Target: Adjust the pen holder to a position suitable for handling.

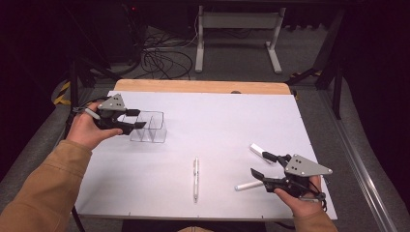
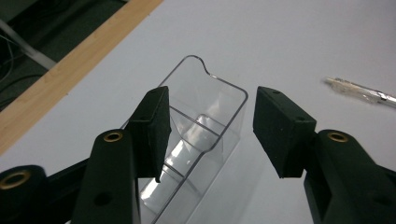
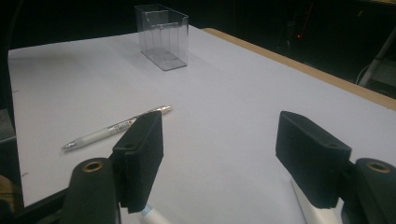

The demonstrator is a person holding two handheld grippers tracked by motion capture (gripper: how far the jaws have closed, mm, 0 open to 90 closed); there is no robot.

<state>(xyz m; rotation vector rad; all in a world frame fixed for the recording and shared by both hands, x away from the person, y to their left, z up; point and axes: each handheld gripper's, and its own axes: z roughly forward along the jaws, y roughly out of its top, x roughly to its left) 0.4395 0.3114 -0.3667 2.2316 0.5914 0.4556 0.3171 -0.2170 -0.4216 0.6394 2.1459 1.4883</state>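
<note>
A clear plastic organiser box (image 1: 153,129) with inner dividers stands upright at the left of the white table top (image 1: 222,116). My left gripper (image 1: 141,119) is at its left end, and in the left gripper view the box (image 2: 212,109) lies between the jaws. The left pad (image 2: 152,128) overlaps its wall; the right pad (image 2: 280,130) stands clear, so this gripper (image 2: 212,100) is open. My right gripper (image 1: 258,163) is open at the front right, with one white marker (image 1: 249,185) by one jaw and another (image 1: 258,151) by the other. A white pen (image 1: 196,179) lies at the front middle.
The table's wooden far edge (image 1: 203,86) runs behind the white sheet. Beyond it are floor cables (image 1: 162,60) and a white stand (image 1: 237,29). In the right gripper view the pen (image 3: 116,127) lies ahead to the left and the box (image 3: 162,37) stands far off.
</note>
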